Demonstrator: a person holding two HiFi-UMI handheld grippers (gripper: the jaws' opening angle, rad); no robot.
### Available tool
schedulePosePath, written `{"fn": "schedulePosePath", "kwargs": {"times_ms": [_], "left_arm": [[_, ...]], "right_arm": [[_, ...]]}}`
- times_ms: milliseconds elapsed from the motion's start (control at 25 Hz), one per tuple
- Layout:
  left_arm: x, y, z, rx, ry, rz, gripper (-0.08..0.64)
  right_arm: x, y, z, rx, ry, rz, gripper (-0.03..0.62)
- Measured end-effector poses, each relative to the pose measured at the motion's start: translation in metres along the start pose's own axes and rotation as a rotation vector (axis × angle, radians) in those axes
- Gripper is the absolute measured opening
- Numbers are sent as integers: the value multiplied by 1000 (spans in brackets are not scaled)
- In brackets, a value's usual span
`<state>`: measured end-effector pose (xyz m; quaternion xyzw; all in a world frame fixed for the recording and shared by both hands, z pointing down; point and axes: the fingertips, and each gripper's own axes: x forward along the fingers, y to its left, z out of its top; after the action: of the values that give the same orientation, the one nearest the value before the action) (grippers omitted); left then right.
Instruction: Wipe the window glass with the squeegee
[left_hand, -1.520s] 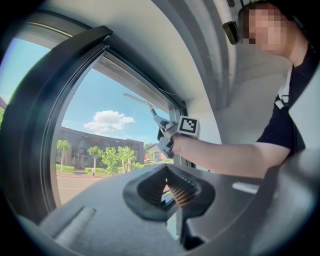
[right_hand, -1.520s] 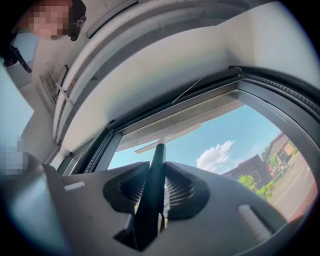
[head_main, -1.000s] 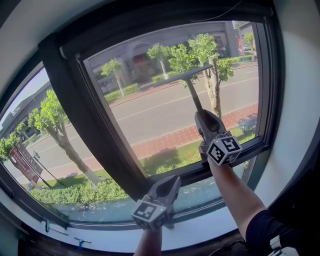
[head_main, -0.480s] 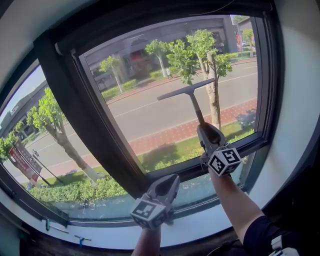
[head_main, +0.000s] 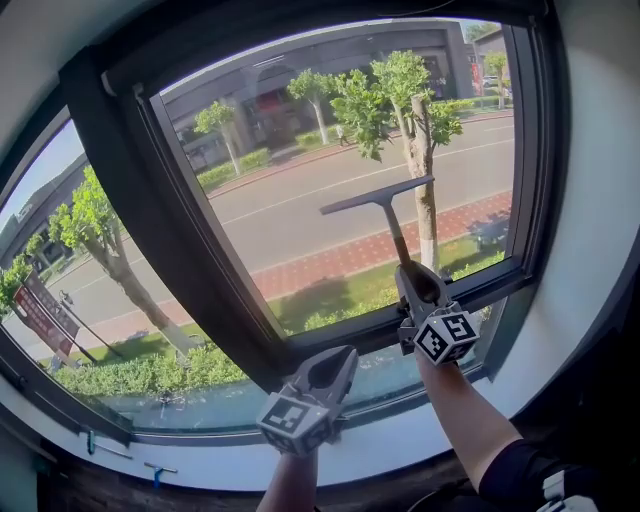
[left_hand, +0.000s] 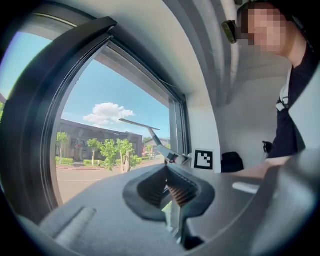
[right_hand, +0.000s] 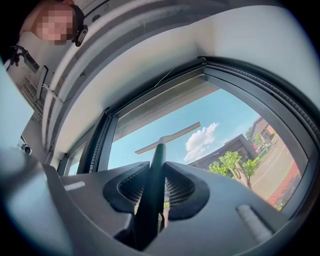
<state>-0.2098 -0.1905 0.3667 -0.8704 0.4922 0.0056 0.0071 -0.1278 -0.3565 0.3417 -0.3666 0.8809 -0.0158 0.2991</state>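
My right gripper (head_main: 418, 277) clamps the dark T-shaped squeegee (head_main: 384, 203), blade mid-pane on clear window glass (head_main: 290, 225); lower pane likely remains; left gripper (head_main: 336, 362) closed, empty.

The squeegee (head_main: 385, 205) was dark, with a paler blade. The window frame (head_main: 190, 260) was black. The left gripper (head_main: 335, 360) and right gripper (head_main: 418, 278) were grey, patterned with black-and-white squares.

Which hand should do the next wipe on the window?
Right. The right gripper holds the squeegee by its handle, blade at the window glass. The left gripper sits low, empty.
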Motion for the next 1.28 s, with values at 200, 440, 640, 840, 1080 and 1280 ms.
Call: {"fn": "schedulePosePath", "kwargs": {"times_ms": [200, 440, 640, 840, 1080, 1280], "left_arm": [[-2, 6, -9, 3, 14, 7, 3], [-2, 3, -14, -17, 26, 1, 3], [2, 3, -17, -26, 26, 2, 3], [5, -1, -20, -30, 47, -1, 3], [8, -6, -21, -38, 60, -7, 3], [4, -1, -32, -44, 58, -17, 3]], "right_arm": [[-16, -5, -19, 14, 35, -19, 99], [-38, -14, -43, 8, 88, -35, 98], [-53, -20, -61, -1, 139, -47, 99], [-67, -25, -75, -2, 178, -61, 98], [-84, -30, -94, 13, 221, -80, 98], [-94, -32, -109, 39, 250, -99, 98]]}}
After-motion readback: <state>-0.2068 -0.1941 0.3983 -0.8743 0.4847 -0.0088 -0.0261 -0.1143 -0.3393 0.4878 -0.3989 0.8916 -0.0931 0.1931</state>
